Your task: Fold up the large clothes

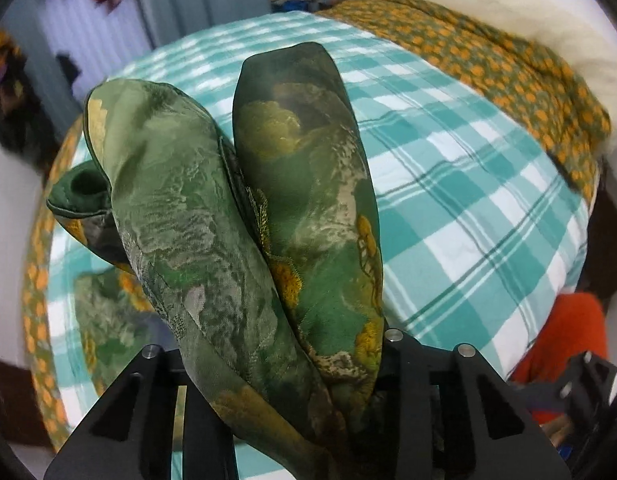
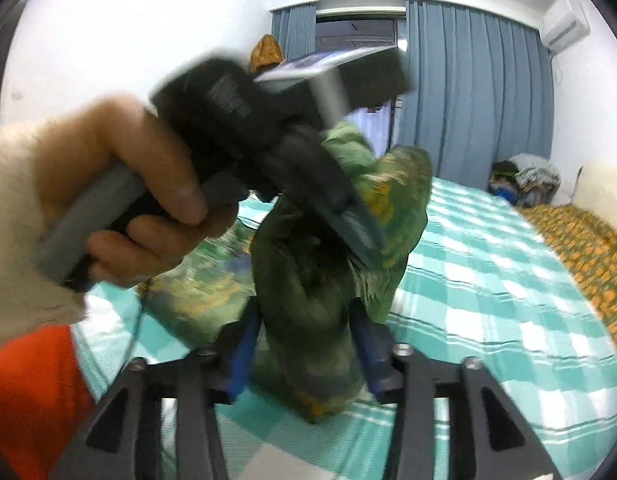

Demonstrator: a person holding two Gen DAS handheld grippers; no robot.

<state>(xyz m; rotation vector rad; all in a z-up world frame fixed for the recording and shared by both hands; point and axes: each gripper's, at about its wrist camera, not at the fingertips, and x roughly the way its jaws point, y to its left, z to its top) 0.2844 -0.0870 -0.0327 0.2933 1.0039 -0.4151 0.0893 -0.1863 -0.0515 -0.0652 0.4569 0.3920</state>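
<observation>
Both claws, left claw [image 1: 286, 364] & right claw [image 2: 304, 344], pinched one bunched green garment [image 1: 212, 216] above the checked bed [image 1: 468, 208], w/ slick folds likely slipping out.

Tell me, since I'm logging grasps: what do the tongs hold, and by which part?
Both tongs, left and right, have a bunched fold of the green patterned silky garment between them; which part cannot be told.
</observation>
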